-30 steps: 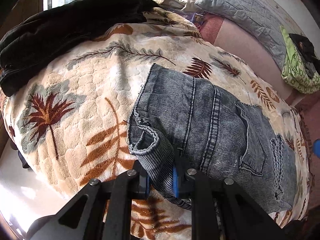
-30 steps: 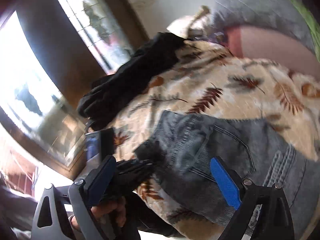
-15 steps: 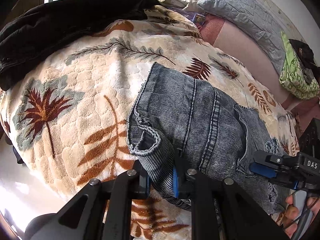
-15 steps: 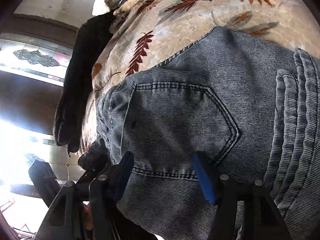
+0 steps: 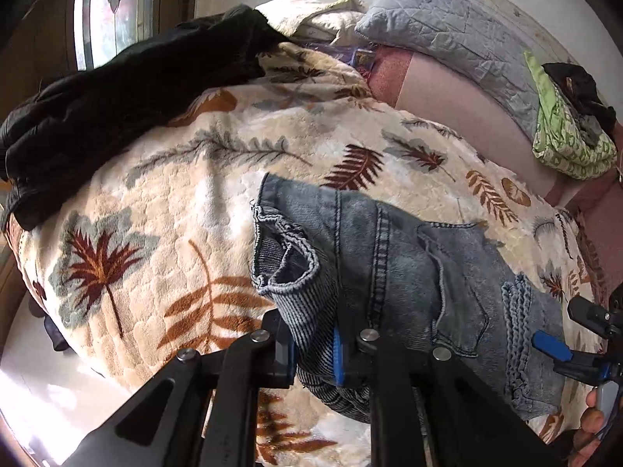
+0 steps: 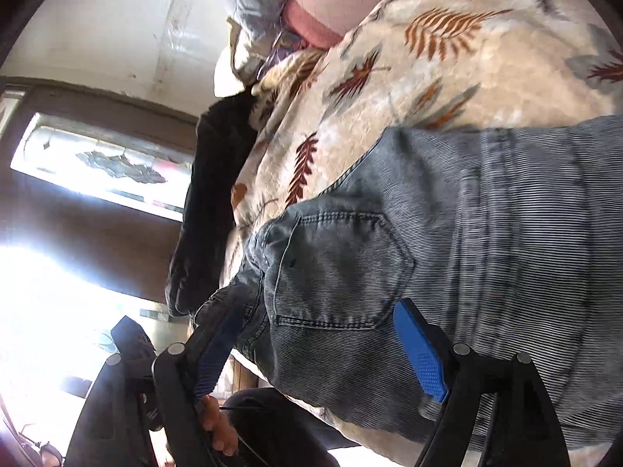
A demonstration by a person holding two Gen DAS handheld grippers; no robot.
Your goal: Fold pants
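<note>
A: In the left wrist view, what do you see?

B: The left gripper (image 5: 313, 354) has its jaws drawn narrow, clamped on a bunched fold of the jeans (image 5: 409, 284) near the open hem of a leg. The jeans lie across the leaf-patterned blanket (image 5: 155, 210) on the bed, partly lifted at the clamped edge.

A: And around them?

B: A black garment (image 5: 117, 93) is heaped at the blanket's far left edge, well apart from the jeans. A grey quilted pillow (image 5: 447, 27) and a green patterned cloth (image 5: 564, 136) sit at the far side. At the right edge the right gripper (image 5: 572, 334) shows, with fingers of the person's hand below it.

A: Now the right wrist view?

B: The right gripper (image 6: 319, 350) has its jaws wide, having just been opening. They straddle the denim (image 6: 486, 233) at the back pocket (image 6: 335, 268); one blue pad lies against the cloth by the pocket's corner, the other beside the folded edge. The pads do not squeeze it.

A: Anything else there?

B: The blanket (image 6: 447, 62) runs beyond the jeans, the black garment (image 6: 210, 202) along its edge, and a bright window (image 6: 97, 163) behind.
</note>
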